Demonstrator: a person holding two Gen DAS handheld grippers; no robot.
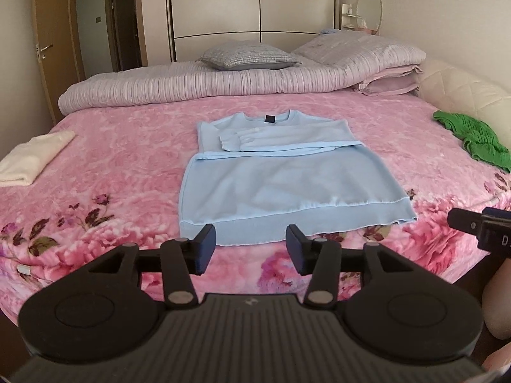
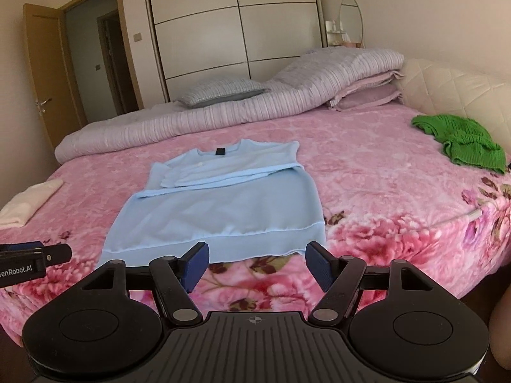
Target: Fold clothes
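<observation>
While my left gripper (image 1: 250,247) and right gripper (image 2: 257,263) both hang with fingers released and nothing between them, the light blue knit sweatshirt (image 1: 271,175) lies flat on the pink floral blanket (image 1: 127,146), sleeves folded across its chest, hem just past the fingertips.
</observation>
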